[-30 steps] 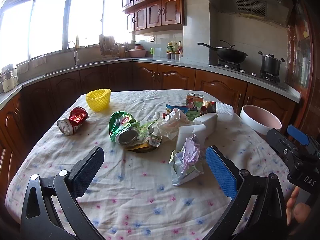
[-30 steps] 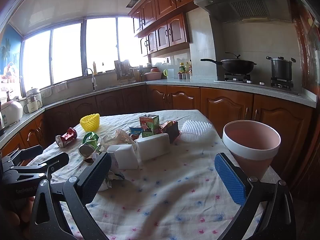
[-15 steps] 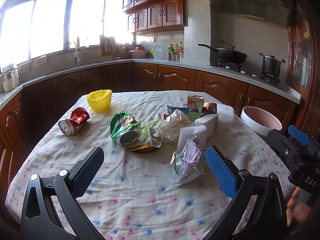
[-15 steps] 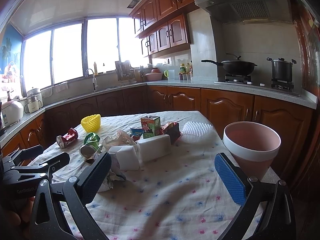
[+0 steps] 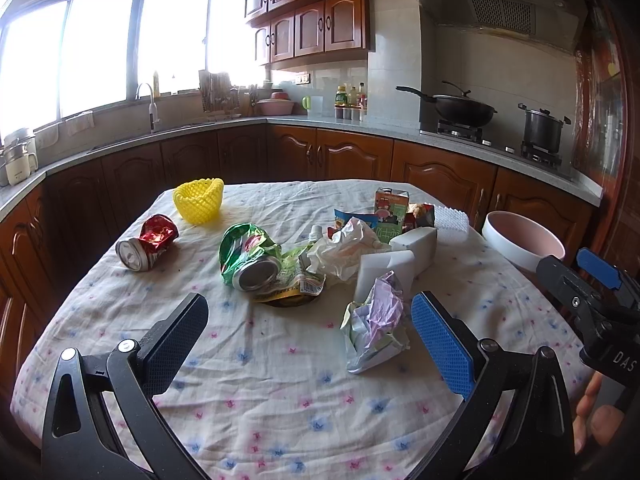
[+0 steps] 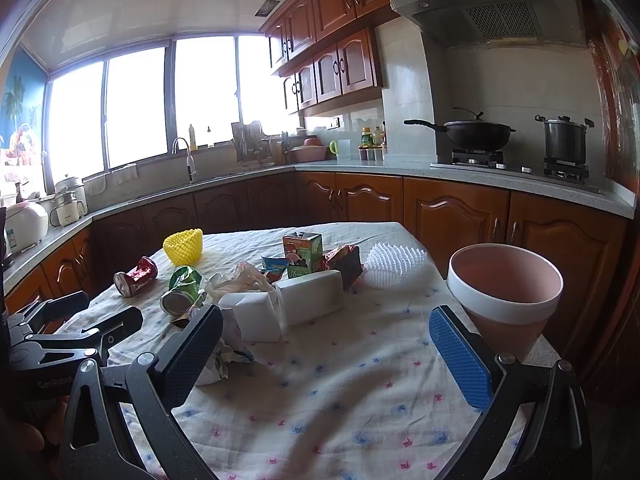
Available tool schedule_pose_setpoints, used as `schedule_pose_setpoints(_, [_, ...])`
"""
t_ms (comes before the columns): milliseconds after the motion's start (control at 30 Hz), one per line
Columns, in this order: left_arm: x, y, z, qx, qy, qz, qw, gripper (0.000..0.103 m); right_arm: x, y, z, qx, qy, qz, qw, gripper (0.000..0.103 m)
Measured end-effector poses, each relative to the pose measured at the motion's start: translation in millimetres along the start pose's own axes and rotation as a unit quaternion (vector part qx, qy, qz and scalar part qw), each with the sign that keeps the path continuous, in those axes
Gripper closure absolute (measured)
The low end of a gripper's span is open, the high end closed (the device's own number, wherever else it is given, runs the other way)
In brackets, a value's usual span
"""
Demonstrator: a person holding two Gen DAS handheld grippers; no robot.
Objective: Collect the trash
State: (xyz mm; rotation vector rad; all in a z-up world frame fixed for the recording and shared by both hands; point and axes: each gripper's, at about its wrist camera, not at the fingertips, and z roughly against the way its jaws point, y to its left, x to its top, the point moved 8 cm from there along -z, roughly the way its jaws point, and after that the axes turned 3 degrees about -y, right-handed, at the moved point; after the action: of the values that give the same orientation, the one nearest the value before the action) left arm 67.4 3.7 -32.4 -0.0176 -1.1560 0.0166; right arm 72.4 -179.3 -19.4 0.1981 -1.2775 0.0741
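Observation:
Trash lies across a flowered tablecloth (image 5: pixel 256 384): a crushed red can (image 5: pixel 146 242), a crushed green can (image 5: pixel 248 258) on a flattened wrapper, crumpled white paper (image 5: pixel 344 250), a crumpled pale wrapper (image 5: pixel 376 326), two white foam blocks (image 6: pixel 308 296), a juice carton (image 6: pixel 302 254) and a yellow foam net (image 5: pixel 199 200). A pink bin with a white rim (image 6: pixel 506 294) stands at the table's right edge. My left gripper (image 5: pixel 308 336) is open above the near cloth, the pale wrapper just inside its right finger. My right gripper (image 6: pixel 326 356) is open and holds nothing, left of the bin.
A white foam net (image 6: pixel 394 266) lies behind the foam blocks. Wooden cabinets and a grey counter (image 5: pixel 440 136) ring the table, with a wok (image 5: pixel 464 110) and a pot (image 5: pixel 542 128) on the stove. A person's fingers (image 5: pixel 592 412) grip the right tool at the right edge.
Both cameras have drifted slightly, so the table contents sit a touch differently in frame. No object has been touched and both grippers stay open.

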Motion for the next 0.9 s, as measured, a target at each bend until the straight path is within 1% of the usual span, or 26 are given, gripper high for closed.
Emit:
schedule_pose_setpoints(200, [-1, 5, -2, 0.000, 0.002, 0.000, 1.0000, 0.000, 0, 0, -1, 0.001, 0.001, -0.001, 1.000, 0.000])
schedule_pose_setpoints(633, [-3, 1, -8, 0.002, 0.007, -0.001, 1.0000, 0.000, -4, 0, -7, 0.003, 0.010, -0.005, 1.000, 0.000])
schedule_pose_setpoints(767, [-6, 4, -16, 0.002, 0.019, 0.003, 0.9998, 0.000, -5, -1, -9, 0.008, 0.016, -0.012, 1.000, 0.000])
schedule_pose_setpoints(900, [-9, 7, -23, -0.014, 0.035, 0.015, 0.9992, 0.000, -5, -4, -16, 0.016, 0.028, -0.021, 0.999, 0.000])
